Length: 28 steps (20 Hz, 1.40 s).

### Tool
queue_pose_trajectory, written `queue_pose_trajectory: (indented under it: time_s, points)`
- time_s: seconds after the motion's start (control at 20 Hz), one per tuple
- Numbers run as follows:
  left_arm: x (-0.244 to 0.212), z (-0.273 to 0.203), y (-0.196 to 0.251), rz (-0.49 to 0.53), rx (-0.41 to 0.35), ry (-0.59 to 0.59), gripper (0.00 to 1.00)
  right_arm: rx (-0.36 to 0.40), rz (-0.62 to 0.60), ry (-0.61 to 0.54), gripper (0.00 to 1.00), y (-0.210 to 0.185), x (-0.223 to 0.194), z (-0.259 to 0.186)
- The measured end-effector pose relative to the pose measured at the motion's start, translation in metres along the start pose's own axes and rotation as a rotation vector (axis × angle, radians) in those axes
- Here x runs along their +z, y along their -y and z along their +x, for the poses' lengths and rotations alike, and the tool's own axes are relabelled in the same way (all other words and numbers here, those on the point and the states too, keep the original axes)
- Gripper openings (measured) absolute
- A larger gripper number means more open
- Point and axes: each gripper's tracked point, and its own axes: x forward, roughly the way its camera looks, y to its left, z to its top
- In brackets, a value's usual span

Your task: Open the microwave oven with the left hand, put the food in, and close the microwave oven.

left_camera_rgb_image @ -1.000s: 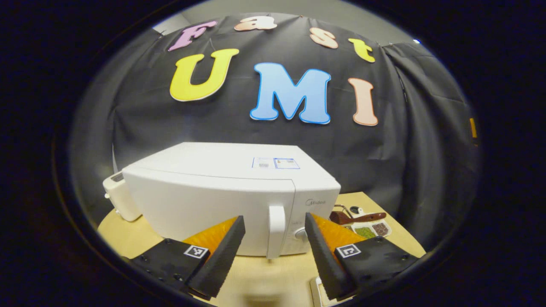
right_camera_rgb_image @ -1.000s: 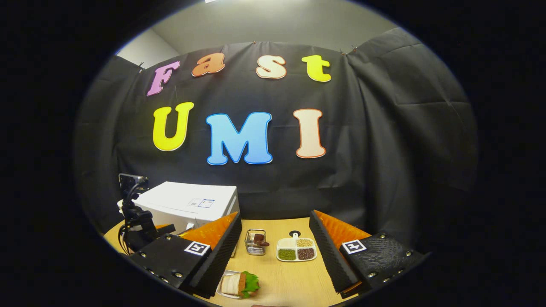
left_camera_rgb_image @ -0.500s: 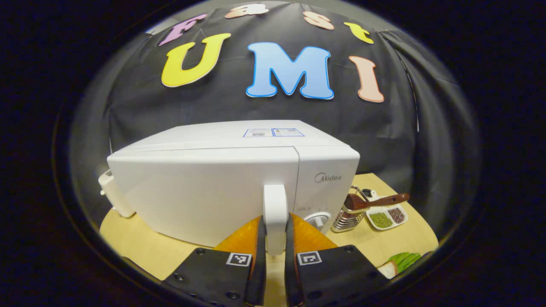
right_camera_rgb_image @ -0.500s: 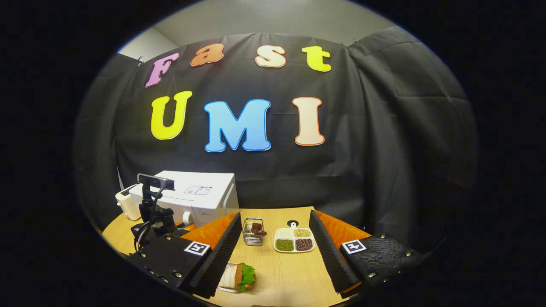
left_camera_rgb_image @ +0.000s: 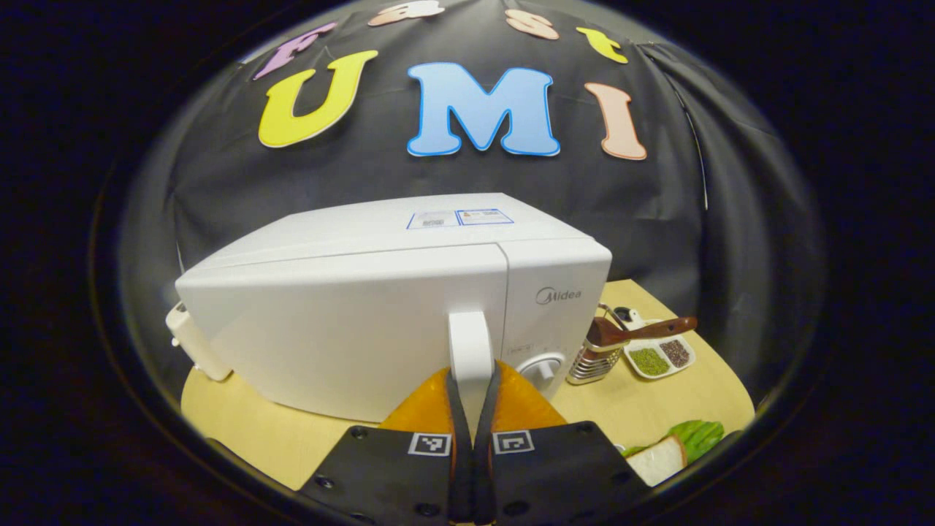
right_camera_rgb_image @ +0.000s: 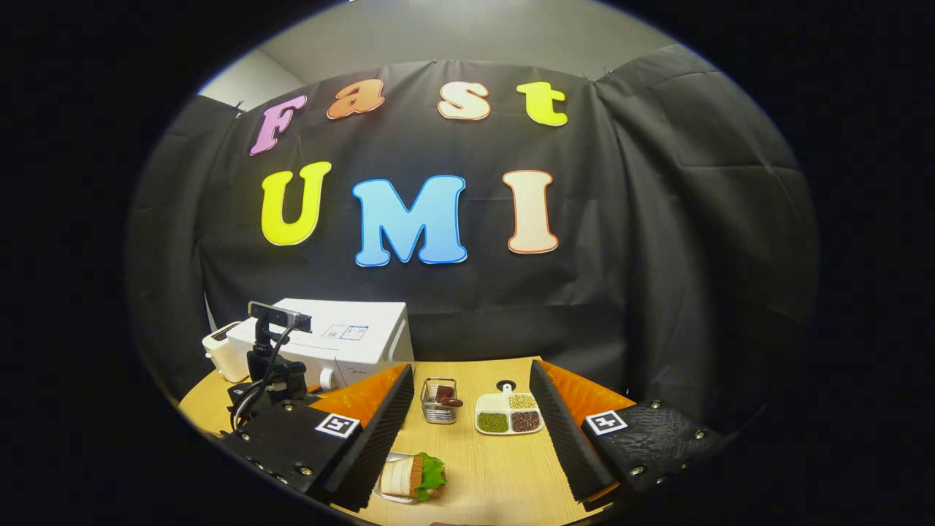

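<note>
The left claw [left_camera_rgb_image: 471, 409] is clamped, both fingers pressing, on the vertical handle [left_camera_rgb_image: 470, 347] of the closed white microwave [left_camera_rgb_image: 350, 321] standing on the worktop [left_camera_rgb_image: 241, 431]. The right claw [right_camera_rgb_image: 471, 431] hangs wide open, holding nothing, above the sandwich [right_camera_rgb_image: 413, 476]. Opening is in hand; next, the handle likely needs pulling outward.

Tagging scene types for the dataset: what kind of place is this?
Likely a staged recording booth dressed as a kitchen corner, not a real kitchen: black cloth wall behind a round wooden table holding a white microwave oven, a sandwich and a divided dish of beans.
</note>
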Motion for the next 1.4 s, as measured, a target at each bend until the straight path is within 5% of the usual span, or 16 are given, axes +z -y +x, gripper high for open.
queue_pose_trajectory:
  time_s: [0.45,0.7,1.4]
  points:
    - [-0.056,-0.111,-0.023,-0.007,-0.008,-0.08,0.06,0.01,0.016,0.017,0.97,-0.012,0.002,-0.015]
    - [-0.088,-0.177,-0.061,-0.021,0.002,-0.109,0.07,0.071,0.002,0.01,0.96,-0.05,-0.007,-0.027]
    - [-0.151,-0.297,-0.253,-0.034,0.096,-0.147,0.06,0.188,-0.034,-0.021,0.97,-0.166,-0.029,-0.048]
